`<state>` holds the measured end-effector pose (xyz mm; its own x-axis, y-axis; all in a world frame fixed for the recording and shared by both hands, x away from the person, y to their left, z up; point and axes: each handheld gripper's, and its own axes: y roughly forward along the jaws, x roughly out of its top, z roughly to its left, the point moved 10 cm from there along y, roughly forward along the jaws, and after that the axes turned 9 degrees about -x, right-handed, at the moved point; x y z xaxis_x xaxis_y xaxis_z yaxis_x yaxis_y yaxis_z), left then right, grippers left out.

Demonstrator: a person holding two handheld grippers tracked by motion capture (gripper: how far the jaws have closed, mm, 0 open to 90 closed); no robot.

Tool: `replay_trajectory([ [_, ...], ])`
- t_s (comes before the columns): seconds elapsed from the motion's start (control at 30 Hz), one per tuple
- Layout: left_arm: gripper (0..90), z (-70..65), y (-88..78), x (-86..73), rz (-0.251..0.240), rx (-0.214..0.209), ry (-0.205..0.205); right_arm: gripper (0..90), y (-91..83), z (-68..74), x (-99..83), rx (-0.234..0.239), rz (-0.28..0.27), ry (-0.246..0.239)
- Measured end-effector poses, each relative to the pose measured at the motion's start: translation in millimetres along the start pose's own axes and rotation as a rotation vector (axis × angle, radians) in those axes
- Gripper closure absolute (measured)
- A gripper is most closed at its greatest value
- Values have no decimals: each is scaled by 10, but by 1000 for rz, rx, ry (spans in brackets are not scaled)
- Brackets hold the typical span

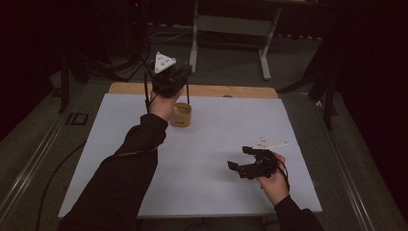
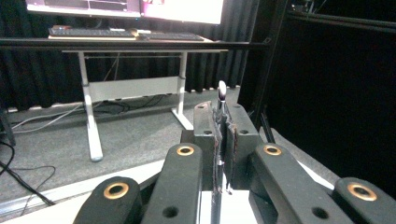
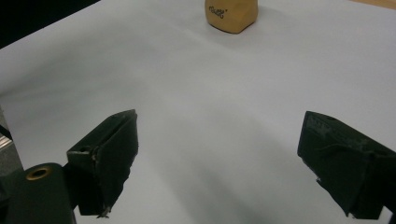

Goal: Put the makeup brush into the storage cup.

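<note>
Left tool (image 2: 223, 140) clamps thin, perhaps spoon-like stick (image 2: 222, 93)

Matt white sheet, smooth like paper or laminate, over the tabletop (image 1: 202, 159); bare pale wood along the edge at 12 o'clock (image 1: 231, 90). Tan cup (image 1: 181, 114) near the centre, matt, looks like cardboard or wood, with dark printed lettering on its wall. Left hand-held gripper (image 2: 223, 140): matt black plastic links with brass-coloured rings, rough worn pads pressed on a thin, dark, metal-looking rod with a pale glossy tip (image 2: 222, 91). Right hand-held gripper (image 3: 224, 163) at 4 o'clock: same matt black, frayed pad edges. Dark matt cloth sleeves (image 1: 130, 163). Grey, rough carpet-like floor (image 2: 60, 140).
</note>
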<state>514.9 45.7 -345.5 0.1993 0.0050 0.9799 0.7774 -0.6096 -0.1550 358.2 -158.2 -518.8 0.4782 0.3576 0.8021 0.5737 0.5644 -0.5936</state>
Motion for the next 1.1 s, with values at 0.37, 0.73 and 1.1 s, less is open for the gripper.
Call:
replay_trajectory([
  [0.37,847,234,151,27,-13,45,-4,122,-19,9,-5,10,0,6],
  [0.73,846,441,294,-172,-3,56,-25,122,-22,23,3,16,-2,6],
  [1.1,846,527,380,-447,13,36,-52,122,-15,31,-1,16,0,6],
])
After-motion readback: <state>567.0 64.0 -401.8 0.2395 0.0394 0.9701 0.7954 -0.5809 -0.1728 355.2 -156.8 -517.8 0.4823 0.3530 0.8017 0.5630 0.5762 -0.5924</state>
